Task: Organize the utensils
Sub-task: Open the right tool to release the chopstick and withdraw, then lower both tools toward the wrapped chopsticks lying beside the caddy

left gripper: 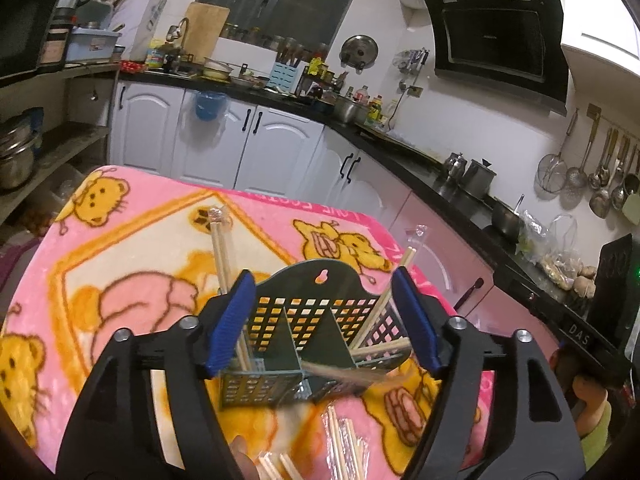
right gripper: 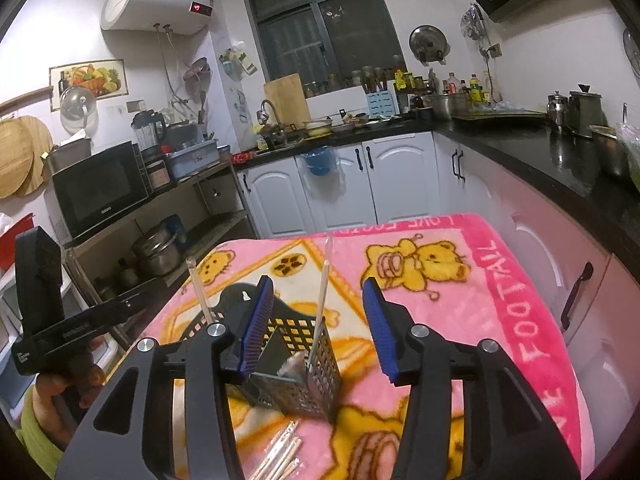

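Pink blanket (left gripper: pixel 132 240): one holder (left gripper: pixel 316 320), two claws (left gripper: pixel 326 320).

Indoor artificial light, night-dark window (right gripper: pixel 320 20); strong fisheye distortion.
Dark vignette at all corners. Motion blur on falling chopsticks (left gripper: pixel 340 376) at 6 o'clock. Glare on countertop (right gripper: pixel 560 152) at 3 o'clock.

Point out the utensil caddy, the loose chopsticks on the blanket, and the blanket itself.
Utensil caddy (left gripper: pixel 320 280): left wrist view, on its back panel below the hanging hole.
Loose chopsticks (right gripper: pixel 282 450): right wrist view, mid-bundle.
Blanket (right gripper: pixel 520 292): right wrist view, on its pink border.
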{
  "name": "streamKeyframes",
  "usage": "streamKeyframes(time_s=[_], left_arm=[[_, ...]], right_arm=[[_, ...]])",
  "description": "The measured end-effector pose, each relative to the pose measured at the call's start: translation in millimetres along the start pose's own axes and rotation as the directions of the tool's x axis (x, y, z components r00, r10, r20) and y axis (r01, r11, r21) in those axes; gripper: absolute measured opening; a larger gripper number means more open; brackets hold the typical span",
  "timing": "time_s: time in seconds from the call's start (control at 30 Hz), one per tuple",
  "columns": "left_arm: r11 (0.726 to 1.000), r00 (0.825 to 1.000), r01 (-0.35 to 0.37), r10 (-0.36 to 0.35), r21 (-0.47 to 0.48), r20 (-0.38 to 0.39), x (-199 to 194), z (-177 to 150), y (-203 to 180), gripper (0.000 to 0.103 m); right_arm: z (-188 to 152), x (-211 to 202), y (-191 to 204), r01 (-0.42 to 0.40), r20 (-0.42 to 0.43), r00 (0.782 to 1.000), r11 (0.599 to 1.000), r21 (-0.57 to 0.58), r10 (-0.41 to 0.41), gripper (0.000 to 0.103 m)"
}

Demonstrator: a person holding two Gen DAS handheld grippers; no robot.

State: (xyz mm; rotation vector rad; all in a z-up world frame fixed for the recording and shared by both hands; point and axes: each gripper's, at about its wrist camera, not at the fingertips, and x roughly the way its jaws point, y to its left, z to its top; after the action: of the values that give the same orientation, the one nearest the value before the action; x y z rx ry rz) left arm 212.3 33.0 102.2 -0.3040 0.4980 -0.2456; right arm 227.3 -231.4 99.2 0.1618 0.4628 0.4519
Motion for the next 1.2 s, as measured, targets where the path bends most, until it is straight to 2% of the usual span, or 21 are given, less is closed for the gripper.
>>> streamKeyframes(time_s=[0.17, 0.37, 0.47, 1.2], left_arm=[[1.0, 1.0, -0.008, 0.008, 0.007, 0.004, -6, -4, 0, 0.078], [1.0, 1.0, -0.015, 0.015, 0.009, 0.003, -12, -11, 0, 0.081], [1.0, 1.0, -0.013, 0.013, -0.006, -0.002, -16, -16, 3, 0.092], [0.998, 0.998, -0.047, 0.046, -0.028, -0.038, -30, -45, 12, 0.092]], right_arm=[[-6, -3, -3, 0.004, -0.009, 1.0, 1.0, 0.006, -0.004, 0.049], [-15, -8, -2, 0.01, -0.025, 1.0, 1.0, -0.001, -0.01, 0.053], [-21, -10, -4, 0.018, -0.036, 0.999, 1.0, 0.002, -0.018, 0.054], [-64, -9, 3, 0.018, -0.148, 0.989, 1.0, -0.022, -0.022, 0.057]])
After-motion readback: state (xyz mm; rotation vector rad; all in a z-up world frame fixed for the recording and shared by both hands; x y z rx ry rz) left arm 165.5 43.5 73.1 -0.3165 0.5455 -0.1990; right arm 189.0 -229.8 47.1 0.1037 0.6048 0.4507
